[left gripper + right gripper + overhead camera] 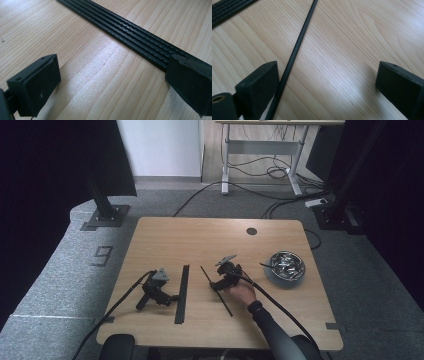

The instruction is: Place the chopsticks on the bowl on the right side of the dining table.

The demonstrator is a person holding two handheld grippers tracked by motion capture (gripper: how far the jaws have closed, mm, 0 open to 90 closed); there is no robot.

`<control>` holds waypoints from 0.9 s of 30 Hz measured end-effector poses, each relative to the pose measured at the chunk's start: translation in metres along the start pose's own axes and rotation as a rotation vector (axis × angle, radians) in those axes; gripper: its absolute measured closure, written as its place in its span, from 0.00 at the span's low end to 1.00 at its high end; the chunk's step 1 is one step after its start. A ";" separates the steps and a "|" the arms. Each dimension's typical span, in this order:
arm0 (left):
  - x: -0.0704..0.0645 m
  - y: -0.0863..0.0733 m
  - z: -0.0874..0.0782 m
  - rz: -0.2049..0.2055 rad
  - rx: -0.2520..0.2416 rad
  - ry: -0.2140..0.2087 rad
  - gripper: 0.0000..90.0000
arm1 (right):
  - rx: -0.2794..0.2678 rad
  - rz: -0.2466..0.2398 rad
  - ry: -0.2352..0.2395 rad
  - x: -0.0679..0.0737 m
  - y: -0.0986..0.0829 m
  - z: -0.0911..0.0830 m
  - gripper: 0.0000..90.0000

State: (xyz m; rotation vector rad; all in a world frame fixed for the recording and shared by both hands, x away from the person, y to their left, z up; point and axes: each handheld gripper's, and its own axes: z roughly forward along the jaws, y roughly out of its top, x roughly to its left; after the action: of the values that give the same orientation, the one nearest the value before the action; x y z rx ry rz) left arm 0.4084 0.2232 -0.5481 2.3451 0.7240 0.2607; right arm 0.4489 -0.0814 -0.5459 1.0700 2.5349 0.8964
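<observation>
Bare wood lies open across the far half of the light wooden table [200, 232], while nearer in the flat black ribbed strip [182, 292] and the thin black rod [216, 290] fence a clear lane between them, and the shiny metal bowl [286, 266] blocks the right edge.

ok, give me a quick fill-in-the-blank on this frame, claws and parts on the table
1. The right claw has its jaws ____, a thin black rod lying between them.
2. The left claw lies beside the flat ribbed black ____.
3. The shiny metal bowl sits on the person's ____ side of the wooden table.

Missing words: open; strip; right
</observation>
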 end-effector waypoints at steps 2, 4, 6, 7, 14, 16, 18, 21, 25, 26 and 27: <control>0.000 0.000 0.000 0.000 0.000 -0.001 0.00 | -0.002 0.004 -0.002 -0.003 -0.004 -0.004 0.08; 0.000 0.000 0.000 0.000 0.000 0.000 0.00 | -0.004 0.008 -0.005 -0.006 -0.009 -0.008 0.10; 0.000 0.000 0.000 0.000 0.000 0.000 0.00 | -0.007 0.012 -0.007 -0.009 -0.013 -0.012 0.12; 0.000 0.000 0.000 0.000 -0.001 0.000 0.00 | -0.007 0.012 -0.008 -0.010 -0.015 -0.014 0.14; 0.000 0.000 0.000 0.001 0.000 0.000 0.00 | 0.000 0.027 -0.015 -0.022 -0.030 -0.029 0.23; 0.000 0.000 0.000 0.000 0.000 0.000 0.00 | 0.005 0.023 -0.014 -0.025 -0.034 -0.034 0.29; 0.000 0.000 0.000 0.001 0.000 0.000 0.00 | 0.012 0.021 -0.010 -0.028 -0.037 -0.039 0.36; 0.000 0.000 0.000 0.000 0.000 0.000 0.00 | 0.025 0.011 -0.002 -0.031 -0.042 -0.045 0.45; 0.000 0.000 0.000 0.001 0.000 0.000 0.00 | 0.043 -0.002 0.008 -0.034 -0.047 -0.053 0.57; 0.000 0.000 0.000 0.001 0.000 0.000 0.00 | 0.047 -0.006 0.011 -0.035 -0.048 -0.054 0.60; 0.000 0.000 0.000 0.000 0.000 0.000 0.00 | 0.049 -0.010 0.013 -0.035 -0.049 -0.056 0.64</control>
State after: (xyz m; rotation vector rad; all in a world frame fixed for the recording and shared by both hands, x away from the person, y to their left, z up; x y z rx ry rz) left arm 0.4084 0.2232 -0.5481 2.3451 0.7232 0.2605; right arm 0.4213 -0.1582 -0.5335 1.0676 2.5834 0.8447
